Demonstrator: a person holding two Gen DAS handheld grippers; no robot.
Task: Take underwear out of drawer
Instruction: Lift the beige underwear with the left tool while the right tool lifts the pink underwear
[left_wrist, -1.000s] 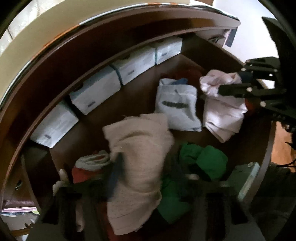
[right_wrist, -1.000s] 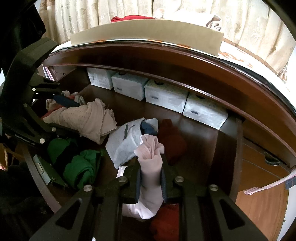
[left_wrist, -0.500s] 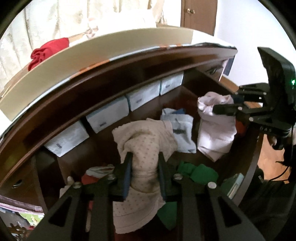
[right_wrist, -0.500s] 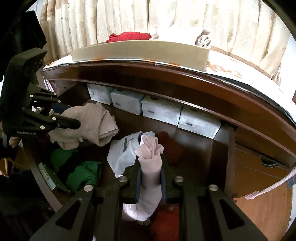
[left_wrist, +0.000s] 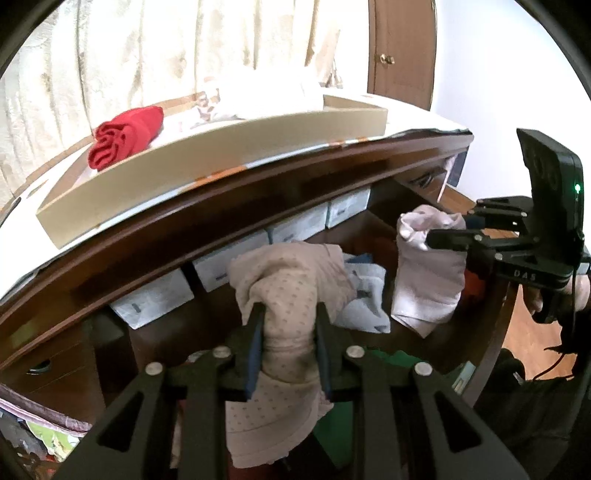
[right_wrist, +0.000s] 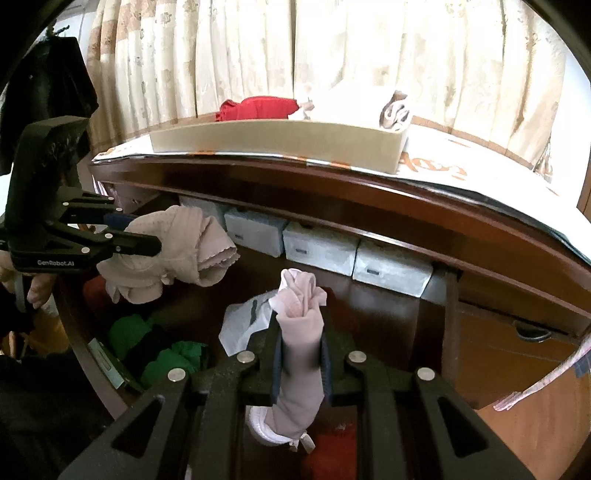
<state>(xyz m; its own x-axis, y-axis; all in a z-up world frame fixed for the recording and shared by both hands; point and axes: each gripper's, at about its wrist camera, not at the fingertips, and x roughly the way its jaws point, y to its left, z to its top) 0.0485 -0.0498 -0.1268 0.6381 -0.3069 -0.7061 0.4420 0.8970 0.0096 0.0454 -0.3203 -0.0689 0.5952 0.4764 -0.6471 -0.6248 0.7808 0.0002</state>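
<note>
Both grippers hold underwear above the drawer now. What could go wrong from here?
1. The beige underwear hangs loose below the left gripper; it may snag the drawer edge.
2. The right gripper pinches the pink underwear by a narrow bunch; it could slip out.

Daylight through curtains (left_wrist: 155, 74) blows out top of both views; drawer interior (right_wrist: 369, 314) below stays dim, fisheye bends edges hard.
</note>
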